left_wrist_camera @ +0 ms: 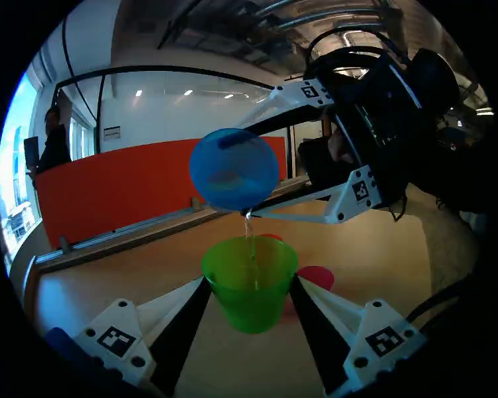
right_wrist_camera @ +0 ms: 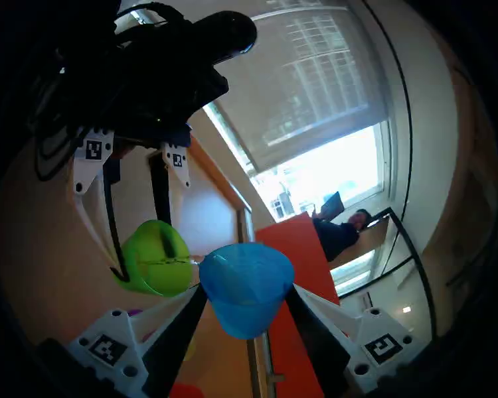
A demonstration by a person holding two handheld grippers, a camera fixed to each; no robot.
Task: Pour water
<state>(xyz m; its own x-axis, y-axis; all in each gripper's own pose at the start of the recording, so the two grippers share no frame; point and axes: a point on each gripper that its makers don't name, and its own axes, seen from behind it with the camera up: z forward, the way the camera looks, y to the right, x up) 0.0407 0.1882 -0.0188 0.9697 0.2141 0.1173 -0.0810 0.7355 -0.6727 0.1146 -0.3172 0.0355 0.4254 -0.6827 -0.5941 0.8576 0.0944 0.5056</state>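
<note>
— Green plastic first: the green cup [left_wrist_camera: 251, 302] stands upright between the fingers of the left gripper [left_wrist_camera: 251, 284], one finger pressed on each side of its wall. Why hold it at all?

— To stop it shifting under the pour, I'd judge, and to keep its open mouth facing straight up below the blue cup [left_wrist_camera: 232, 166]. Whether its base rests on the tabletop [left_wrist_camera: 388, 265] or hangs just above it, I cannot tell.

— And the blue one?

— Clamped between both fingers of the right gripper [right_wrist_camera: 246, 292], above the green cup and tipped far over, so its lip is the lowest point. A thin stream of water [left_wrist_camera: 249, 232] falls from that lip into the green cup's mouth.

— Why so close above?

— A short drop gives the stream little room to wander or splash, I'd say. The lip sits over the middle of the mouth, not the rim, which leaves margin all round.

— How far along?

— Mid-pour, by my reckoning. How much is left in the blue cup, or how full the green one is, I cannot make out.

— Risks?

— A faster tip could throw water past the rim onto the tabletop, near the red disc [left_wrist_camera: 317, 275] lying just behind the green cup.
</note>
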